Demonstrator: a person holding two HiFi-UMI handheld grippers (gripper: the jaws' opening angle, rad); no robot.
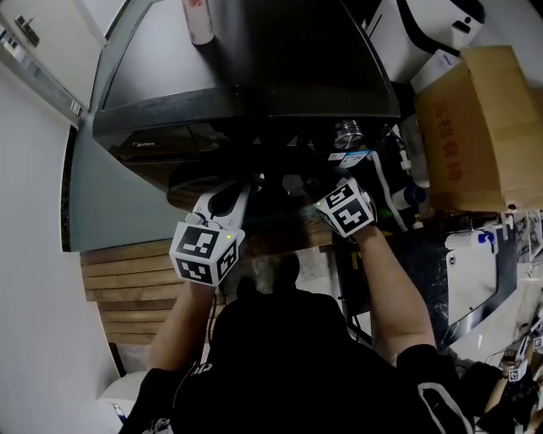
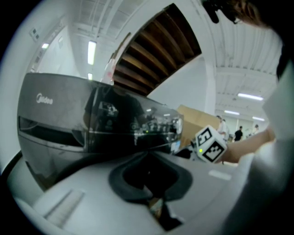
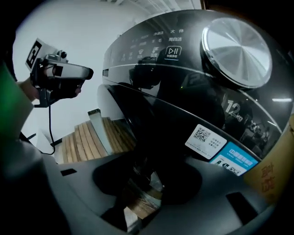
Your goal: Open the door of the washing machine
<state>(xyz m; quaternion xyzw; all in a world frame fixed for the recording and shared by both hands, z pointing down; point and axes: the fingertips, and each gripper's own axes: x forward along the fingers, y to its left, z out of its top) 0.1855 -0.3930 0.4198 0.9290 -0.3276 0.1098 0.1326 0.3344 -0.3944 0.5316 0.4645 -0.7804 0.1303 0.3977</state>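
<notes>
A dark grey front-loading washing machine (image 1: 246, 76) fills the top of the head view. Its dark glass door (image 1: 280, 161) sits under the control strip and looks closed. My left gripper (image 1: 244, 188) hangs just in front of the door's left side with its jaws shut on nothing. On the door's right side, close to the glass, my right gripper (image 1: 321, 191) stands open; its tips are lost in shadow. The left gripper view shows the door (image 2: 128, 124) ahead and the right gripper's marker cube (image 2: 210, 144). The right gripper view shows the door (image 3: 183, 119), the silver knob (image 3: 236, 50) and stickers (image 3: 204, 136).
A pink-capped bottle (image 1: 197, 17) stands on the machine's top. A large cardboard box (image 1: 484, 127) and cluttered items sit to the right. Wooden slats (image 1: 127, 288) lie on the floor at left beside a white wall. A white appliance (image 1: 433, 25) is at the top right.
</notes>
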